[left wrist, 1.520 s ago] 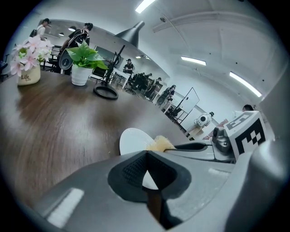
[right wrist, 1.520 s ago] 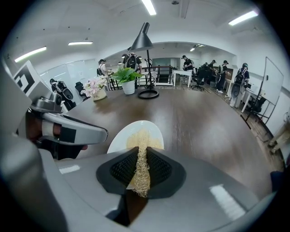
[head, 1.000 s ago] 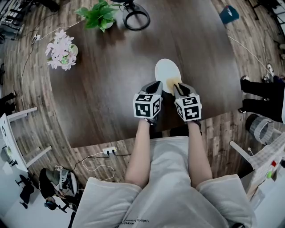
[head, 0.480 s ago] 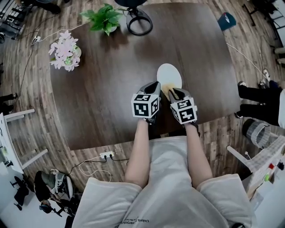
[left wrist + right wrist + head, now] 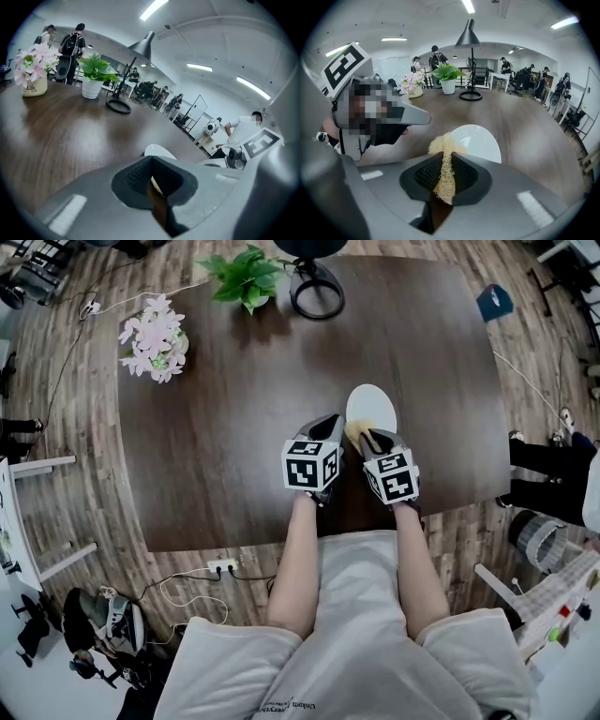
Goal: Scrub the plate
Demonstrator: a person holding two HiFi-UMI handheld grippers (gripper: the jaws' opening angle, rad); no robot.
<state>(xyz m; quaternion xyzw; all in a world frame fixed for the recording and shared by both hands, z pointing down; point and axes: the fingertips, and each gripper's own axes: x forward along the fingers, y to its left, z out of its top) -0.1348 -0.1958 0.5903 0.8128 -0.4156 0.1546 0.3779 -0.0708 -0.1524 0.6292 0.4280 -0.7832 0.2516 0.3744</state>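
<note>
Loofah (image 5: 443, 143) clamped by right gripper (image 5: 446, 172) at plate (image 5: 480, 139); left gripper (image 5: 151, 174) closed, per its view.

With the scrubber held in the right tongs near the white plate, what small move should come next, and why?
Probably push the right tongs slightly forward and down, so the scrubber rubs across the plate. The scrubber is clamped and sits only at the plate's near rim; most of the plate lies beyond it.

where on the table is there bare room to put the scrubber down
Free: the broad dark wooden table between the pink flower pot and the left tool, and the strip right of the round white plate. Crowded: the far edge, with the green potted plant and black ring-shaped lamp base.
</note>
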